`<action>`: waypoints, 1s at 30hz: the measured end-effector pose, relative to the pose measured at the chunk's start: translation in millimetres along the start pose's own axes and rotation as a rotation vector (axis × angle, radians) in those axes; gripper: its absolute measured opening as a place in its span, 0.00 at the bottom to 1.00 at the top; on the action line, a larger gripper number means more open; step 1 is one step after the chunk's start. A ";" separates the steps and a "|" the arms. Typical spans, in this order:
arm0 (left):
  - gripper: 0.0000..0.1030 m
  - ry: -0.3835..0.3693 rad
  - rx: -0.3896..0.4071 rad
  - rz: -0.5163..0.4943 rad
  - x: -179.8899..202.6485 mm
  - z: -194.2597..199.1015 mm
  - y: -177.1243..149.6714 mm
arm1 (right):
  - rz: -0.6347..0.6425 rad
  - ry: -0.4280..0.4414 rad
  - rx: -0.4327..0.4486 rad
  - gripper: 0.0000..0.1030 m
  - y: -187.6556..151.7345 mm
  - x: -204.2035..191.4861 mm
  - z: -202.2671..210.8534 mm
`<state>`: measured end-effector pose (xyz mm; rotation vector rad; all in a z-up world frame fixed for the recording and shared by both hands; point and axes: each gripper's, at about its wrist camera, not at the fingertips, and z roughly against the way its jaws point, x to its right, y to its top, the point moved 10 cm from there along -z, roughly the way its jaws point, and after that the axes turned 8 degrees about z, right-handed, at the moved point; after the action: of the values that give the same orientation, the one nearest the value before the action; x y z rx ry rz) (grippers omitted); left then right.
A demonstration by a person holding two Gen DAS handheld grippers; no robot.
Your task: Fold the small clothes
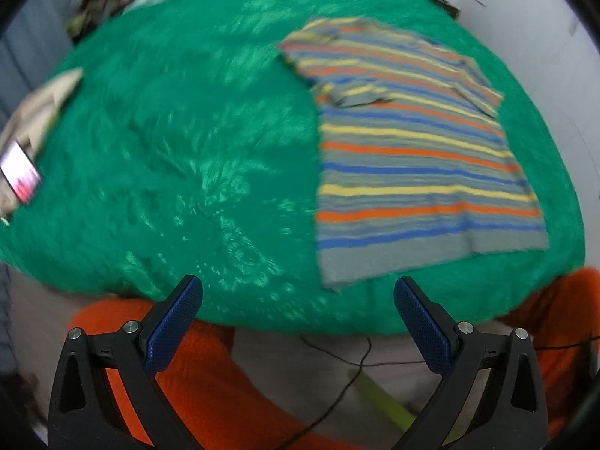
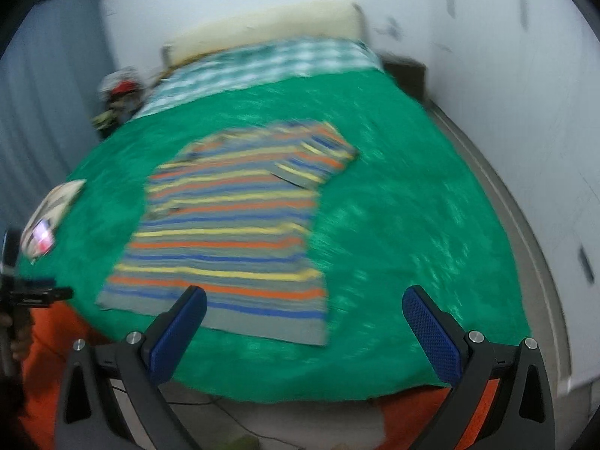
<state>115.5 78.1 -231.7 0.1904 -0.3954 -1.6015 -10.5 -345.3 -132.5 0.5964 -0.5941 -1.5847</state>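
A: Nearest in, left gripper spread wide, blue pads holding nothing, hanging off the bed's near edge over orange-clad knees and a thin cable on the floor.

B: Same on the other side: right gripper gaping, empty, poised just above the near edge of the green blanket.

A: Then the striped shirt, flat on the blanket, grey hem running close along the near edge, collar end pointing toward the far end of the bed.

B: Progress, by the look of it: one step in at most. Left sleeve apparently tucked across the chest, leaving that side edge straight. Right sleeve out flat, sticking toward the wall side.

A: So plenty left, most likely: second sleeve in, body folded over. Blur softening everything, so no firm word on finer creases.

B: Room now. Broad open blanket to the shirt's wall side, nothing lying there. Hem reachable straight from the near edge for both grippers.

A: Left edge of the bed busier: a pale folded item with a lit phone on it, well apart from the shirt.

B: Farther off, a checked sheet across the far end, a dark heap of clutter beyond the far-left corner, then the white wall close along the right edge.
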 end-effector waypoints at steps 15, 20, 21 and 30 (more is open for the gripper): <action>0.04 -0.135 -0.129 -0.069 69.1 -73.3 -4.2 | 0.050 0.376 -0.367 0.05 -61.3 -35.1 -144.5; 0.03 -0.164 -0.118 -0.040 51.2 -42.8 -3.1 | 0.011 0.353 -0.360 0.05 -50.2 -25.0 -111.4; 0.03 -0.169 -0.122 -0.039 49.4 -40.8 -4.1 | -0.008 0.357 -0.364 0.05 -51.0 -21.6 -105.4; 0.04 -0.114 -0.171 -0.045 28.7 -57.4 -36.8 | -0.030 0.335 -0.514 0.05 -90.7 -11.5 -126.1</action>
<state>99.6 42.8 -294.8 -0.0230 -0.3415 -1.6859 10.5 -330.1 -286.0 0.4633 0.0768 -1.5410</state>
